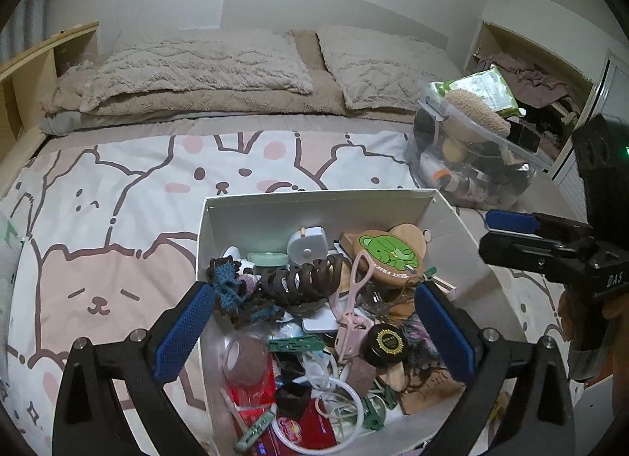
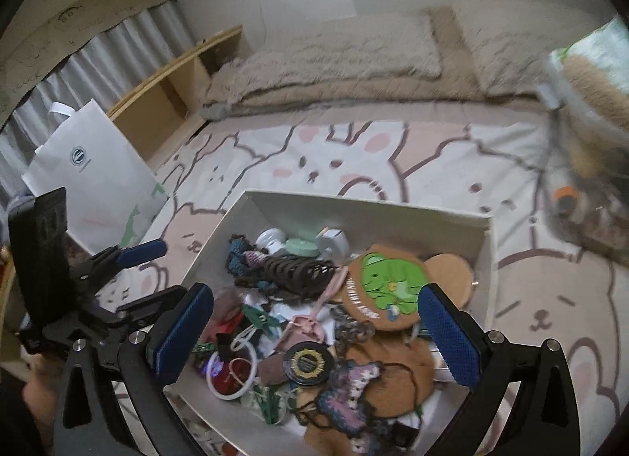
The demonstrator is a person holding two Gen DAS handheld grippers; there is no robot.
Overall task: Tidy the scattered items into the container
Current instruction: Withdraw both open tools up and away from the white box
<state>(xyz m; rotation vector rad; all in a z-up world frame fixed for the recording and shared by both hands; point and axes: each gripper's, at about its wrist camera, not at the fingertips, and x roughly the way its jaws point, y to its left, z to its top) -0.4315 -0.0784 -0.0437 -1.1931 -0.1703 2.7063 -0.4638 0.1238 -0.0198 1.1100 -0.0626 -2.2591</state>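
Left gripper: jaws spread wide, nothing between the blue pads, hanging over the box's near end.
Right gripper: wide open too, empty, above the same box; in the left view it shows at 3 o'clock, clear of the rim.
Box: white, open-topped, on the bedspread, dead centre in both views and crammed full.
Contents: brown hair claw in the middle, frog coaster at 2 o'clock of it, pink curler at 5 o'clock, black jar beside the curler.
Bedspread: cartoon animals, bare around the box.
Tub: clear, stuffed, at 2 o'clock beyond the box.
Bag: white paper, standing at 10 o'clock in the right view.
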